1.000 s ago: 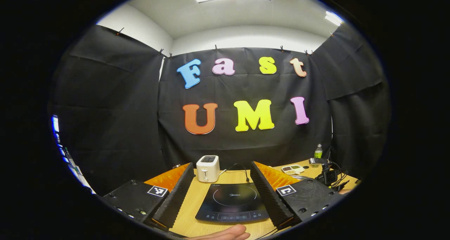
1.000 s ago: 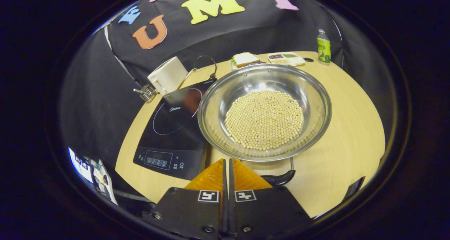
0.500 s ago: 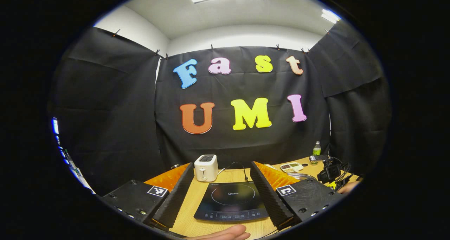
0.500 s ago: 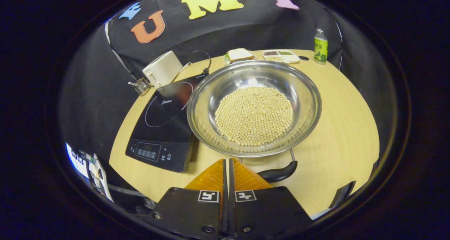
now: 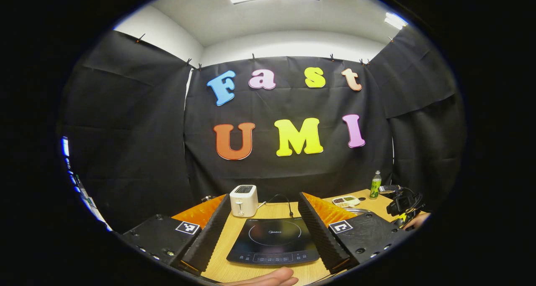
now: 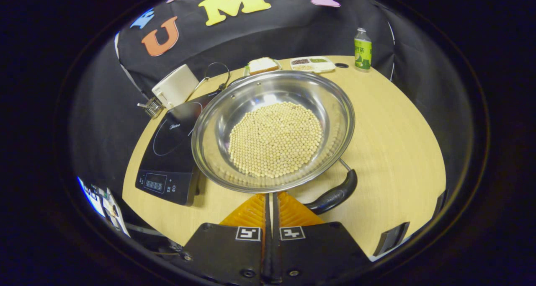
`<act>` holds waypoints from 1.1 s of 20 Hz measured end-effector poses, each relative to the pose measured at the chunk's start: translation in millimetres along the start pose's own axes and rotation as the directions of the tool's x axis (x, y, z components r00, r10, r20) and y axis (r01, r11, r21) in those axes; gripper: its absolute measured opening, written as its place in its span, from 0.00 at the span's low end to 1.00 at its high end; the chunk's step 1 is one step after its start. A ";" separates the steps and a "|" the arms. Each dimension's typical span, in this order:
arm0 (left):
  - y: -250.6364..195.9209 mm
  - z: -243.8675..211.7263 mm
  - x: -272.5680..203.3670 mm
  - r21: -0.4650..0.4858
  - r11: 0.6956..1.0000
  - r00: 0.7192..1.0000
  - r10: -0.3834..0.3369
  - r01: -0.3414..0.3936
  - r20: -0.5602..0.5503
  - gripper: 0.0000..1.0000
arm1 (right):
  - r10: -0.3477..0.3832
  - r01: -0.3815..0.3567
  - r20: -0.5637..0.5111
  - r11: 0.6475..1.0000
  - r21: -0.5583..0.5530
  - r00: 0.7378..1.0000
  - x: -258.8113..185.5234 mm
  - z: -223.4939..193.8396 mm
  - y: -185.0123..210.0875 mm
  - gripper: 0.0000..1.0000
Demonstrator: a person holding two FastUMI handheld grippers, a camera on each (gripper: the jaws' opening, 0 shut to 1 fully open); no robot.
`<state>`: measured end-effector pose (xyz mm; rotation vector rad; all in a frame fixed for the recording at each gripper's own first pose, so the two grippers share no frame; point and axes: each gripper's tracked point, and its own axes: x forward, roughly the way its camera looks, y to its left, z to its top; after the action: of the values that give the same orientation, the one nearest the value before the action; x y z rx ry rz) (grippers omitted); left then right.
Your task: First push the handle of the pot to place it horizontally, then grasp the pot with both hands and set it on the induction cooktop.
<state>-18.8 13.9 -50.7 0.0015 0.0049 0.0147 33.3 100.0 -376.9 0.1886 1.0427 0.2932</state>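
In the right gripper view a wide steel pot [image 6: 335, 110] holds a bed of pale beans [image 6: 274, 139]. Its black handle [image 6: 335, 194] slants out from the near rim toward the lower right. My right gripper [image 6: 270, 196] is shut with nothing between its fingers, its tips at the pot's near rim and just left of the handle. The black induction cooktop [image 6: 167, 148] lies to the left of the pot. In the left gripper view my left gripper [image 5: 264, 198] hovers open over the cooktop [image 5: 274, 244]. The pot's rim [image 5: 361, 211] peeks out past its right finger.
A white toaster [image 6: 173, 89] stands behind the cooktop. A plate with bread [image 6: 261, 65], a small divided tray [image 6: 313, 64] and a green bottle [image 6: 362, 49] line the table's far edge. A hand [image 5: 268, 277] shows at the bottom of the left gripper view.
The pot's handle has swung from lying across in front of my right gripper to slanting toward the lower right. The pot has shifted left in that view. The left gripper has barely moved.
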 end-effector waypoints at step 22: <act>-48.9 3.0 97.6 -0.174 0.984 0.999 -0.038 0.034 -0.021 0.95 | -0.042 0.051 0.062 0.986 -0.158 0.997 17.5 45.0 -89.0 0.04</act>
<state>79.5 -33.6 -48.3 -0.1737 0.0278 -0.0215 93.9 20.9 -395.0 0.0284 0.9598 0.3254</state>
